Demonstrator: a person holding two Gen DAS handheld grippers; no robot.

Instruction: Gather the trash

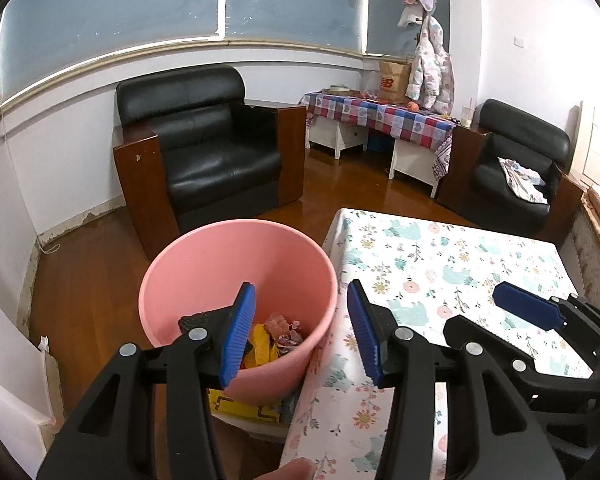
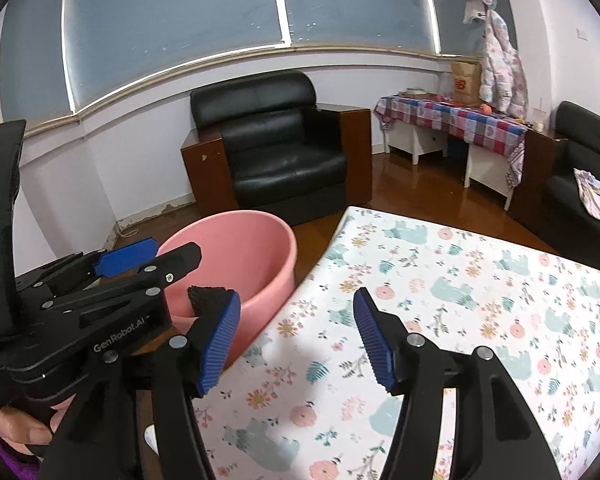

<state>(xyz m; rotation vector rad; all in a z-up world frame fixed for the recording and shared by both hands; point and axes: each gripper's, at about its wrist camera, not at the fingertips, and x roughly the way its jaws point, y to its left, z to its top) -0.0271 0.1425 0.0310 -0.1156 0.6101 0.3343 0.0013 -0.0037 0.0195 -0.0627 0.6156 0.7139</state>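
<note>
bin (image 1: pixel 204 264) left of table (image 1: pixel 440 264) | trash (image 1: pixel 274 336) in bin

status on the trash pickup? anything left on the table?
Done: the pink bin already holds scraps, yellow and pinkish pieces at its bottom. In hand: nothing; the left gripper and the right gripper are both open and empty. Left: no trash shows on the visible part of the floral tablecloth. The near edge is hidden by the grippers, so that part is unconfirmed.
</note>
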